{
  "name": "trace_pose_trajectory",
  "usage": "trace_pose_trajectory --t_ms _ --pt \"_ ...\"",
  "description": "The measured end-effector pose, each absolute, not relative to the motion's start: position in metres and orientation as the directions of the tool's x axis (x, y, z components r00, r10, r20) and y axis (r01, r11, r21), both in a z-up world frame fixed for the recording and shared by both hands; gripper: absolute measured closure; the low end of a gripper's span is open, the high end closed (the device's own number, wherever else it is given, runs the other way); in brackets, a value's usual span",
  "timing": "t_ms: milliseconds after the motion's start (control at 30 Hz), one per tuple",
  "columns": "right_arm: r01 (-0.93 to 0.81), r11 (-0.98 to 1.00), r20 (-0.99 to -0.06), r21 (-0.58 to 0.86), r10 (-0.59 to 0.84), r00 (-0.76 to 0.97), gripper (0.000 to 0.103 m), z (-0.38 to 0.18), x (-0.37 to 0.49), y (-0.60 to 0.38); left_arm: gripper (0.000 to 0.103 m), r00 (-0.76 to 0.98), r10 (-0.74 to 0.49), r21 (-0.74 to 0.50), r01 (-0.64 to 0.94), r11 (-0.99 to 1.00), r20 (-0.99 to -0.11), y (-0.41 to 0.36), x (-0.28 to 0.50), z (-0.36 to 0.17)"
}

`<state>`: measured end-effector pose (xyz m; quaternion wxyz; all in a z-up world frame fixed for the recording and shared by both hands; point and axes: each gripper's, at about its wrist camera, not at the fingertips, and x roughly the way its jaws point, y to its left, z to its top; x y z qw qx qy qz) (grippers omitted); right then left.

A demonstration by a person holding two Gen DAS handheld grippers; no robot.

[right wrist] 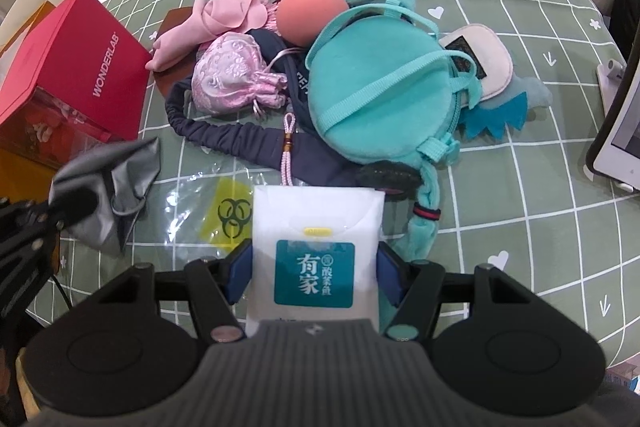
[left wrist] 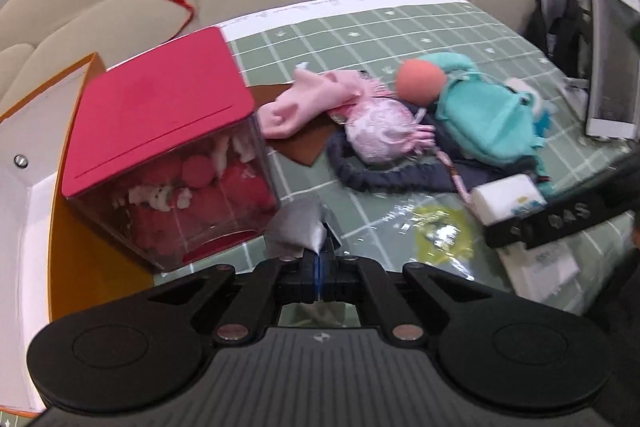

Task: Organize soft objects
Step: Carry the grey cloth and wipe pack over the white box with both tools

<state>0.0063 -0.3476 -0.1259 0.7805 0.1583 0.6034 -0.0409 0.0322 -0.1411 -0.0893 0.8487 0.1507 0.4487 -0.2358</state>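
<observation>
Right tool [right wrist: 316,275] pinches white tissue pack [right wrist: 316,251], held over the bench [right wrist: 520,187]. Left tool [left wrist: 322,259] pressed together on grey pouch [left wrist: 296,231], beside red-lidded clear box [left wrist: 160,155]. Soft pile mid-bench: teal plush bag [right wrist: 380,95], pink brocade pouch [right wrist: 236,75]. Advice: carry each item clear of the pile's cords, release low.

Right tongs [right wrist: 316,277]: closed on white tissue pack [right wrist: 316,259]
Left tongs [right wrist: 24,223]: holding grey pouch [right wrist: 108,187]
Behind pack: teal plush bag [right wrist: 380,87], pink pouch [right wrist: 236,75]
</observation>
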Motion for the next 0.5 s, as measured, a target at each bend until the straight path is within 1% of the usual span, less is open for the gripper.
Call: trace_pose_trajectory --t_ms 167,333,400,500 --pt "0.251 0.947 -0.955 0.201 0.132 0.267 0.04 -0.127 0.007 -0.347 0.103 0.541 -0.219 0.093 0.491 0.866 -0.812 -0.144 0.038 -0.103" --pt "0.261 0.94 -0.948 0.22 0.142 0.285 0.04 -0.121 0.007 -0.35 0.103 0.542 -0.257 0.026 0.46 0.888 -0.8 -0.132 0.038 -0.088" --pt "0.262 0.938 -0.94 0.228 0.141 0.311 0.041 -0.113 0.007 -0.349 0.103 0.515 -0.256 0.003 0.449 0.894 -0.818 -0.13 0.042 -0.08" --pt "0.258 0.944 -0.932 0.204 0.106 0.347 0.041 -0.098 0.007 -0.344 0.103 0.437 -0.208 -0.031 0.378 0.925 -0.875 -0.127 0.052 -0.072"
